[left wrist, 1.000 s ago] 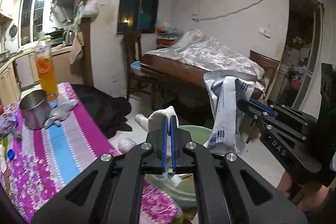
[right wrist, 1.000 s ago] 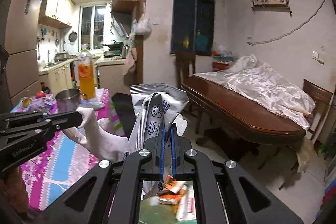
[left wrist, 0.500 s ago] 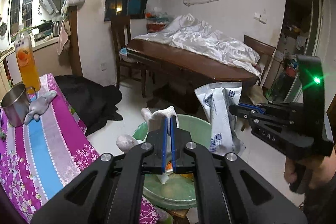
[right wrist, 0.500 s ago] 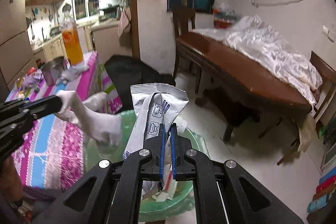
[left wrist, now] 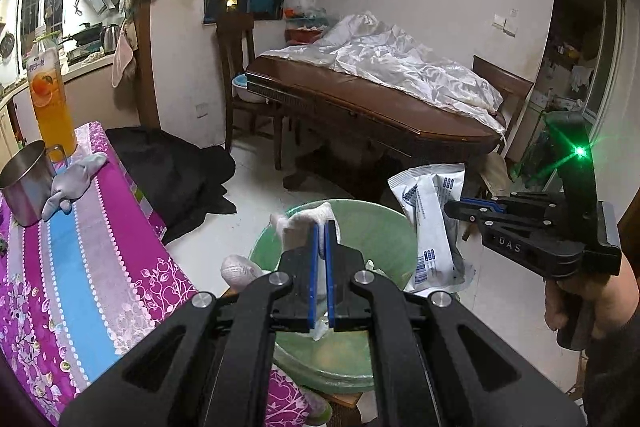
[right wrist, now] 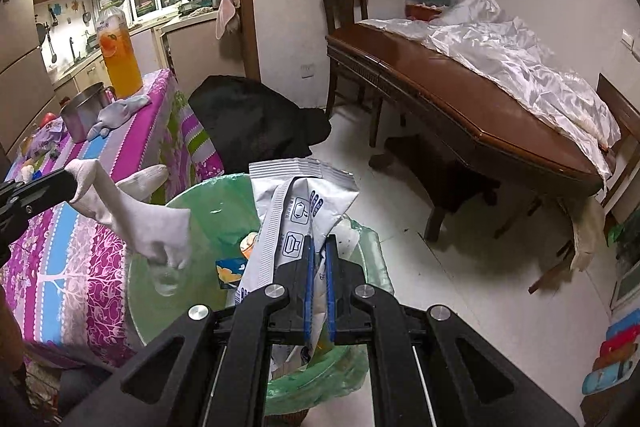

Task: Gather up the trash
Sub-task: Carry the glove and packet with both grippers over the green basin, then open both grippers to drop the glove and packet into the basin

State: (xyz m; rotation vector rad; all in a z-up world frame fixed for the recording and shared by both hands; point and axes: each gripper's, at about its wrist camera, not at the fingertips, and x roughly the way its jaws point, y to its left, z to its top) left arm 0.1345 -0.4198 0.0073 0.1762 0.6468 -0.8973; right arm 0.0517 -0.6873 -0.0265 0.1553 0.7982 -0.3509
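Observation:
My left gripper is shut on a white sock and holds it over the green-lined trash bin. The sock also shows in the right wrist view, hanging from the left gripper's tip above the bin. My right gripper is shut on a white and grey plastic wrapper, held over the bin. In the left wrist view the right gripper holds the wrapper at the bin's right rim. Wrappers and scraps lie inside the bin.
A table with a pink striped cloth stands left of the bin, with a steel mug, a grey sock and an orange drink bottle. A black heap lies on the floor. A brown dining table stands behind.
Both grippers have tipped down and moved over the bin with the sock and the wrapper held; the bin now fills more of both views.

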